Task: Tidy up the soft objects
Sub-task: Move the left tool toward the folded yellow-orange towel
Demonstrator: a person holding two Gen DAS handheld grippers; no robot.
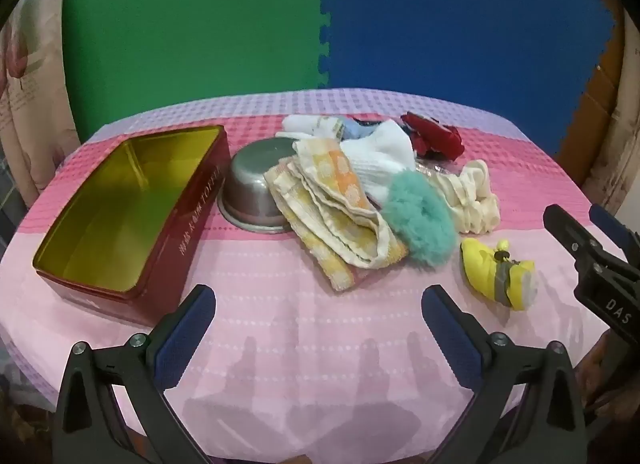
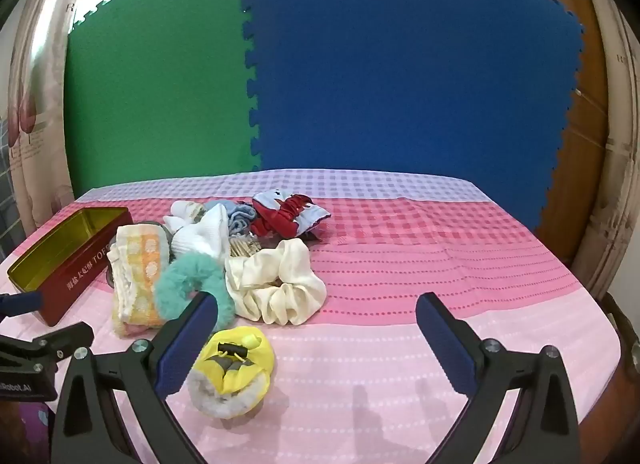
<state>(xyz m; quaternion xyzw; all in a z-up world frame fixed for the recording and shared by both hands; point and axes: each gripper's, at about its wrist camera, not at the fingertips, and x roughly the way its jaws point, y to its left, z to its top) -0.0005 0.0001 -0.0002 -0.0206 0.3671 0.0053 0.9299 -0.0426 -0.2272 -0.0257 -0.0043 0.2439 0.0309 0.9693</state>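
Observation:
A heap of soft things lies mid-table: a yellow-orange towel (image 1: pixel 340 219) (image 2: pixel 138 276), a teal furry scrunchie (image 1: pixel 420 215) (image 2: pixel 188 288), a cream scrunchie (image 1: pixel 472 199) (image 2: pixel 280 288), white socks (image 1: pixel 380 155) (image 2: pixel 200 236) and a red scrunchie (image 1: pixel 434 137) (image 2: pixel 284 215). A small yellow bootie (image 1: pixel 496 274) (image 2: pixel 232 372) sits apart at the front. A red tin box (image 1: pixel 124 215) (image 2: pixel 60 260) with a gold inside stands empty on the left. My left gripper (image 1: pixel 320 308) is open, short of the towel. My right gripper (image 2: pixel 316 318) is open above the cloth, its left finger (image 2: pixel 188 340) beside the bootie.
An upturned steel bowl (image 1: pixel 252 187) lies between the box and the towel. The pink checked tablecloth (image 2: pixel 440 264) covers the table. Green and blue foam mats (image 1: pixel 360 23) stand behind it. The right gripper's body (image 1: pixel 592 260) shows at the left wrist view's right edge.

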